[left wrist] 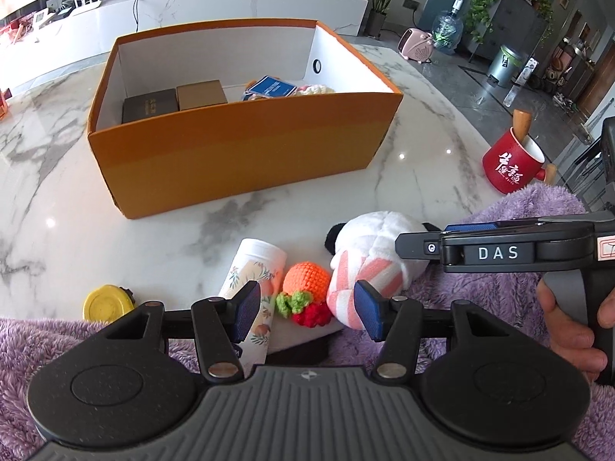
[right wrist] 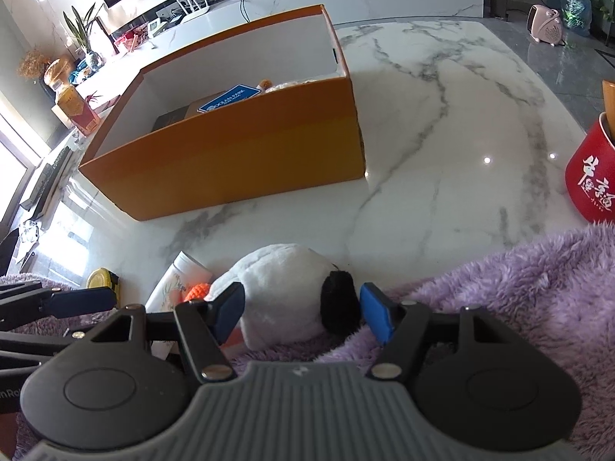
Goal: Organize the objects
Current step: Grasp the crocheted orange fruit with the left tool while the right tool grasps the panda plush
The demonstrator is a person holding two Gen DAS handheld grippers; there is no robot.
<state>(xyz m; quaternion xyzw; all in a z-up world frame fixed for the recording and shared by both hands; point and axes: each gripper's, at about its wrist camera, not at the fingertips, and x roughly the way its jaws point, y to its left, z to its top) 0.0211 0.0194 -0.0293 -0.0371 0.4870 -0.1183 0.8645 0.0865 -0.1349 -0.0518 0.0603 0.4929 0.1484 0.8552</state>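
Observation:
An open orange box (left wrist: 238,153) (right wrist: 246,161) stands on the marble table (left wrist: 57,176) and holds two small boxes (left wrist: 173,101) and a blue card (left wrist: 273,86). In front lie a white floral tube (left wrist: 253,269), a crocheted orange fruit (left wrist: 305,280) and a white plush toy (left wrist: 380,246) (right wrist: 284,288) with black ears. My left gripper (left wrist: 305,309) is open, its fingers either side of the crocheted fruit. My right gripper (right wrist: 303,315) is open around the plush toy; it shows from the side in the left wrist view (left wrist: 480,246).
A red mug (left wrist: 513,163) (right wrist: 592,180) stands at the right. A yellow round tape measure (left wrist: 107,301) lies at the left. A purple fluffy blanket (left wrist: 499,307) (right wrist: 519,288) covers the near edge.

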